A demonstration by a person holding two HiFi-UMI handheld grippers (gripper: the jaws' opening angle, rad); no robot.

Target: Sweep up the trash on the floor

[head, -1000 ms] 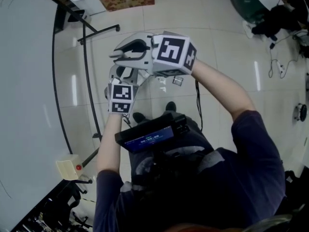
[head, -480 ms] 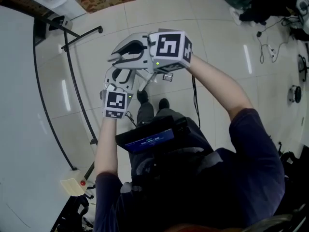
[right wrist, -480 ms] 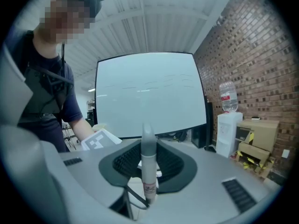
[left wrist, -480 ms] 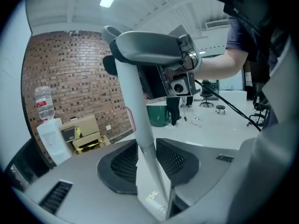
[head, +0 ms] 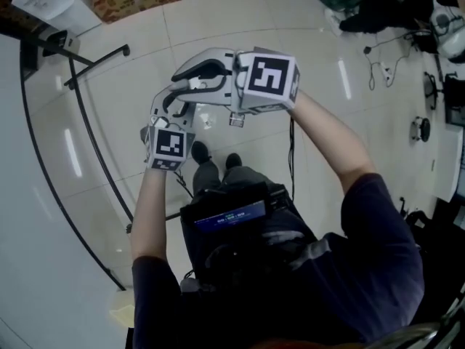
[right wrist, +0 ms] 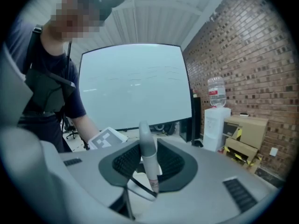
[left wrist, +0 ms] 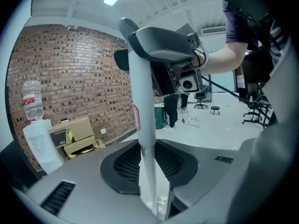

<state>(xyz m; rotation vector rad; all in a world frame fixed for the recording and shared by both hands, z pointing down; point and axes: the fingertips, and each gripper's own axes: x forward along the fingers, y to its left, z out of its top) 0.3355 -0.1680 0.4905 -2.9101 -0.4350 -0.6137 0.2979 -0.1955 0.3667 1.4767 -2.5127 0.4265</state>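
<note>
Left gripper (left wrist: 148, 168): jaws just closing, clamped on the white pole (left wrist: 140, 111).
Right gripper (right wrist: 148, 164): clamped on the same pole, higher up.
Trash (head: 235, 121): on the floor, near, below both grippers.

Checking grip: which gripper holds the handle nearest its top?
The right gripper: the handle ends in a grey cap just above it; the left gripper holds lower down.

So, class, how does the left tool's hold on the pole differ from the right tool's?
The left tool clamps the white pole partway along its shaft; the right tool clamps its grey-capped top end. The pole towers above the left tool but barely clears the right tool. The left tool's jaws have just been closing, pole between them. Both are shut on what looks like the same pole.
</note>
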